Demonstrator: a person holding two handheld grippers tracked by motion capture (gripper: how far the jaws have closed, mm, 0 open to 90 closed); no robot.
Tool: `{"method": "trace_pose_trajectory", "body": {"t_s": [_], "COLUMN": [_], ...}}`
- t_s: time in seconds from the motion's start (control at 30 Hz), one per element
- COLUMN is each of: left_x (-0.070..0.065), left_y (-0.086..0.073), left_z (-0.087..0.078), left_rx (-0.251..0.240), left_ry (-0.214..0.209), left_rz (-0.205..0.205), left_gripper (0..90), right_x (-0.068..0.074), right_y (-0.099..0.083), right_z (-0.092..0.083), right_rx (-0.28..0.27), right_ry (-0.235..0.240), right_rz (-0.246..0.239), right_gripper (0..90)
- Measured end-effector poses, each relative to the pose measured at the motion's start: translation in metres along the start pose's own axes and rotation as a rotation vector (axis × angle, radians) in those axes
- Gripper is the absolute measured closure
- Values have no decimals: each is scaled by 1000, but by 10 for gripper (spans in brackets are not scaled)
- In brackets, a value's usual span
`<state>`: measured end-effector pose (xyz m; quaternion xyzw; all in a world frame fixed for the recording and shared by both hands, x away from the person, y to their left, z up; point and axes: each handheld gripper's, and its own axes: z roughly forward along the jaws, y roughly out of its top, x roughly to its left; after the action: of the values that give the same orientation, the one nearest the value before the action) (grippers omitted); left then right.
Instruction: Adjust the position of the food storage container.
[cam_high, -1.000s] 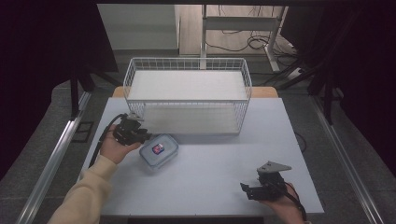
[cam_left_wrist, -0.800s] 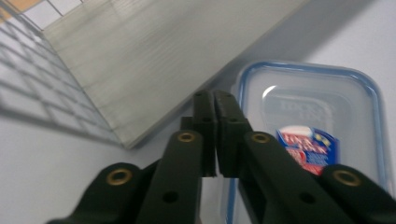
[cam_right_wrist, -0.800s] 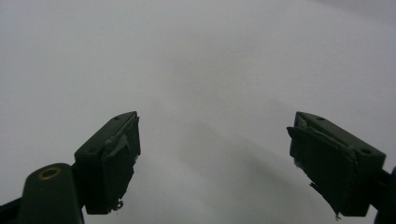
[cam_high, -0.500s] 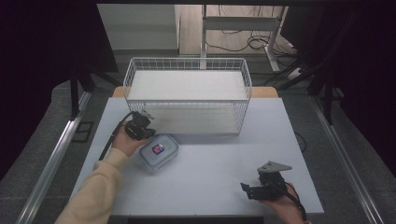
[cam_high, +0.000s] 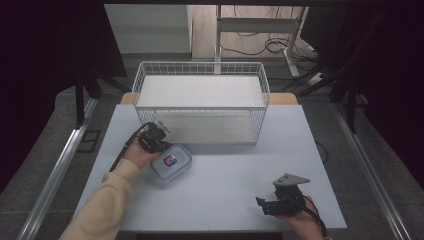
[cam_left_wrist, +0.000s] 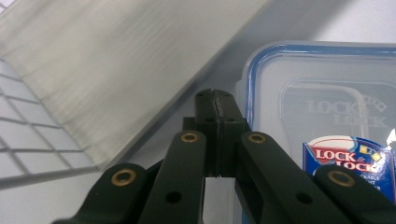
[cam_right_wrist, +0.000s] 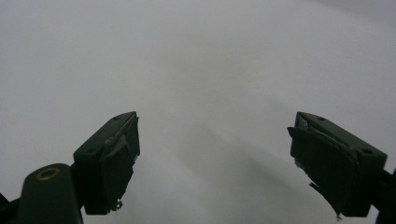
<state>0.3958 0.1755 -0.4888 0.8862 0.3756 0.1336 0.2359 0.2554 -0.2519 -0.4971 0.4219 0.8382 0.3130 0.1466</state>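
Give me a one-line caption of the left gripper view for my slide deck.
Left gripper, jaws shut on nothing, beside a clear blue-rimmed container near the wire basket.

The left gripper (cam_high: 159, 141) slides forward and down, drawing in tight beside the clear lidded container (cam_high: 171, 163) — and its jaws have just closed, pads together with nothing between them.

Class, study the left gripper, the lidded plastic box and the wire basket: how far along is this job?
Done: the left gripper has reached the plastic box, jaws shut with nothing between them, tips beside its blue-rimmed lid. In hand: it seems to be working at that edge. Left: the box stands on the table, outside the wire basket; the right gripper waits open.
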Motion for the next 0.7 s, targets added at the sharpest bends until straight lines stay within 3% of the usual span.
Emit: {"method": "trace_pose_trajectory", "body": {"t_s": [0.1, 0.13, 0.33, 0.53, 0.7], "left_x": [-4, -7, -25, -37, -50], "left_y": [2, 5, 17, 22, 26], "left_z": [1, 1, 5, 6, 6], "left_rx": [2, 11, 27, 28, 39], "left_ry": [-12, -25, -51, -65, -82], "left_rz": [2, 27, 86, 106, 157], "left_gripper": [900, 900, 900, 900, 900], "right_x": [0, -1, -1, -1, -1], "right_y": [0, 0, 0, -1, 0], "right_z": [0, 0, 0, 0, 0], "right_rx": [4, 4, 6, 4, 1], "right_ry": [-2, -3, -7, -5, -7], "right_rz": [0, 0, -4, -3, -4], "right_gripper": [162, 162, 162, 162, 162]}}
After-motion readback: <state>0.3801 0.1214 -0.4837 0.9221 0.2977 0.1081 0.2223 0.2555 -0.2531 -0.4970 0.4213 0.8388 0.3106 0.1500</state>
